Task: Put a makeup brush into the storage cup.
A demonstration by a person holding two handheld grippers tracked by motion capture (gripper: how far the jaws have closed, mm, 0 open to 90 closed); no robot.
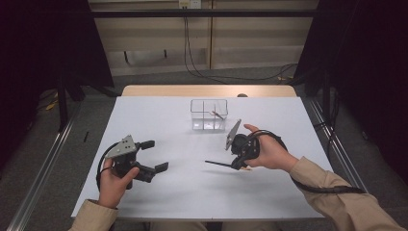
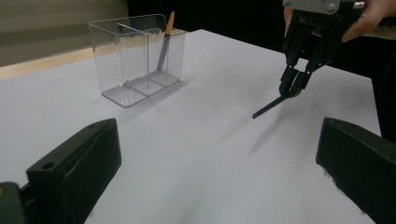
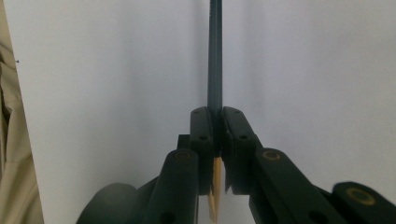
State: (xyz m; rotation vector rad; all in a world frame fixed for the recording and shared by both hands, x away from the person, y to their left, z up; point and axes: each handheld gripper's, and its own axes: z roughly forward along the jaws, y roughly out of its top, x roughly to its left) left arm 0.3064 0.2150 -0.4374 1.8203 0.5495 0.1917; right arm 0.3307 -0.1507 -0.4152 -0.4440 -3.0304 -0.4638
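1. Two hand-held grippers work over the white table [image 1: 159, 192], each carried by a hand in a tan sleeve that enters from the near edge in the high view.
2. Left gripper [image 1: 155, 155]: it sits at the near left of the table. Its jaws stand spread wide, with bare table between them; the left gripper view shows both black jaws far apart at the bottom corners.
3. Right gripper [image 1: 236, 165]: it sits right of centre, slightly farther from the near edge than the left one, and points toward the table's middle. Its jaws are pressed together on a dark pencil [image 1: 219, 164].
4. Pencil position: the dark shaft projects straight out beyond the jaw tips, and the pale wooden end shows behind the pads in the right gripper view. In the left gripper view the shaft slopes down toward the table; whether its far end touches the surface cannot be told.
5. Clear organiser [image 1: 209, 114]: this transparent box with inner dividers stands beyond both grippers, toward the far middle of the table, well apart from the held pencil.
6. Organiser contents: one second pencil [image 2: 165, 44] leans in a compartment at one end, its pale end uppermost.
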